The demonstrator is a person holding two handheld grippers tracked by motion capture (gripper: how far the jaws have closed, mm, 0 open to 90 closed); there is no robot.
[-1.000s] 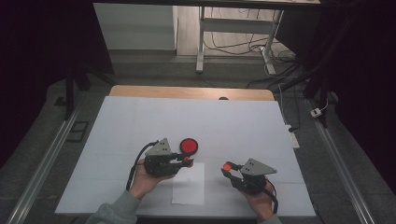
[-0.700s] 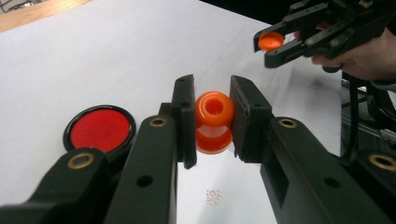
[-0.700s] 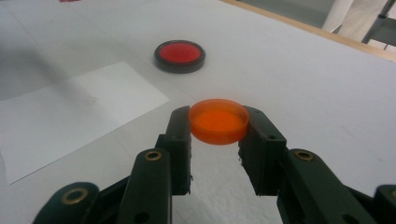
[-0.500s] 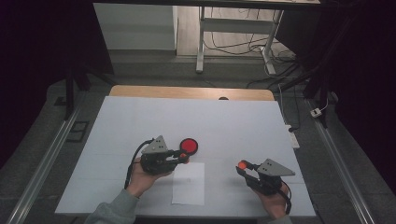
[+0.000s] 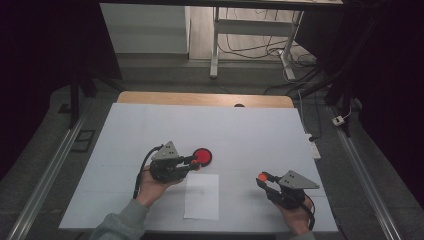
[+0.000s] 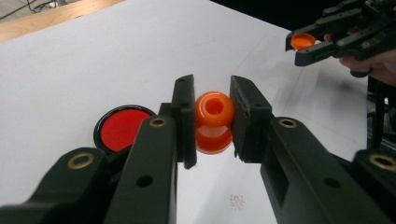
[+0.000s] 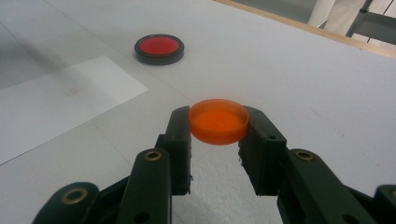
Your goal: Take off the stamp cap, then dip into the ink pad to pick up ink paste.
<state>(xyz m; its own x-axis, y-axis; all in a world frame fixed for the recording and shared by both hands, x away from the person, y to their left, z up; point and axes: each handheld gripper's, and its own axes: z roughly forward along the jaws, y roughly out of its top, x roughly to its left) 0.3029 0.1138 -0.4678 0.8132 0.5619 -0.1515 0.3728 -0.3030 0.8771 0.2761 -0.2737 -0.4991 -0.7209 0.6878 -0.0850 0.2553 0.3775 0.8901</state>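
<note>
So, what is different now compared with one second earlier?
The right gripper, shut on the orange cap, moved to the right, away from the left gripper and past the white paper. The left gripper stayed put, shut on the orange stamp. The red ink pad did not move.

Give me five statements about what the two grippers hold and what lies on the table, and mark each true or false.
1. The left gripper is shut on an orange bottle. True.
2. The right gripper holds an orange cap. True.
3. The red disc lies on the white paper sheet. False: it lies on the table, beyond the sheet.
4. The cap is screwed onto the bottle. False: each gripper holds one, apart.
5. The right gripper's jaws stand open and empty. False: they clamp the cap.
</note>
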